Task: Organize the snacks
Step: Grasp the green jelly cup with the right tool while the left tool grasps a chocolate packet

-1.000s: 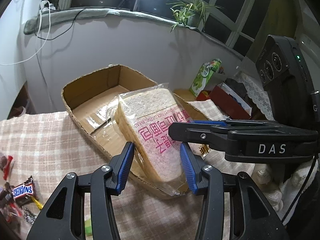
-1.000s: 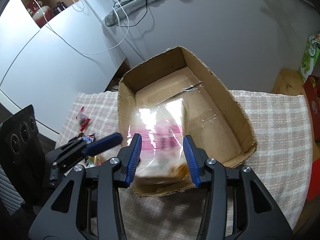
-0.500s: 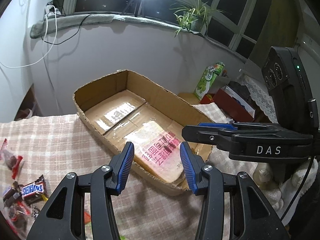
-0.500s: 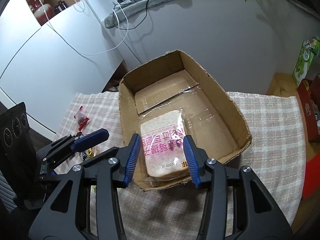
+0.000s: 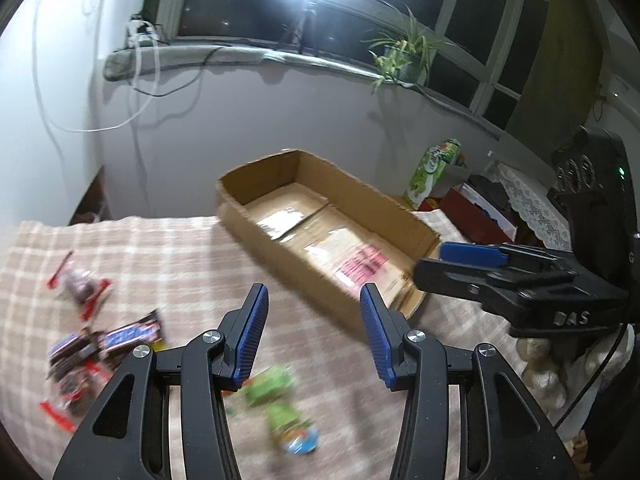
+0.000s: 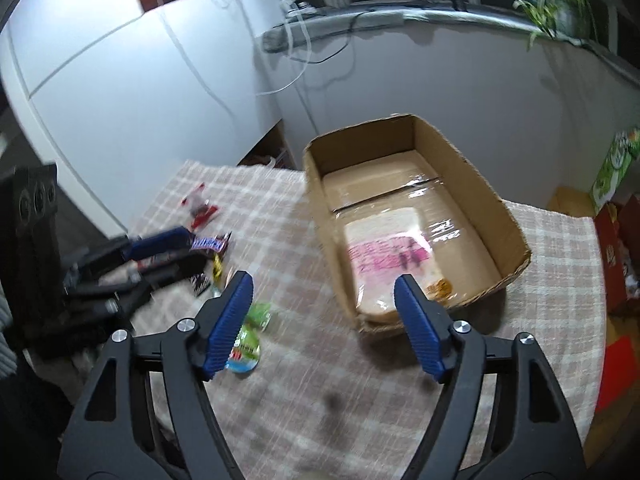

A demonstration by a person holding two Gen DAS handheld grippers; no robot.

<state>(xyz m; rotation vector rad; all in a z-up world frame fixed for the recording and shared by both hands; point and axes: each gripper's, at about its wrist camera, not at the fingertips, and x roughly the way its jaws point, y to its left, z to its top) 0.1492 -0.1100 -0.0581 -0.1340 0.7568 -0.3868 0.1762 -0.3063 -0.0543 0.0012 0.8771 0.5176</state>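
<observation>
A bagged loaf of sliced bread (image 6: 384, 248) with pink print lies flat in the near end of the open cardboard box (image 6: 516, 232); the left wrist view shows the bread (image 5: 360, 264) in the box (image 5: 248, 208) too. My right gripper (image 6: 322, 292) hovers in front of the box, its jaws opening, nothing between them. My left gripper (image 5: 314, 332) stands open and empty over the checked cloth, left of the box. Snickers bars (image 5: 120, 336), green snack packs (image 5: 280, 400) and red-wrapped candies (image 5: 80, 288) lie loose on the cloth.
The table's checked cloth (image 6: 360, 392) ends close to a white wall behind the box. A green carton (image 5: 432, 172) and a red box (image 5: 472, 220) stand to the right. Each gripper shows in the other's view: the right gripper (image 5: 472, 254), the left gripper (image 6: 160, 240).
The bread, held up over the box by both grippers a second ago, now lies in it. Both grippers have pulled back from the box, and the right jaws stand wider.
</observation>
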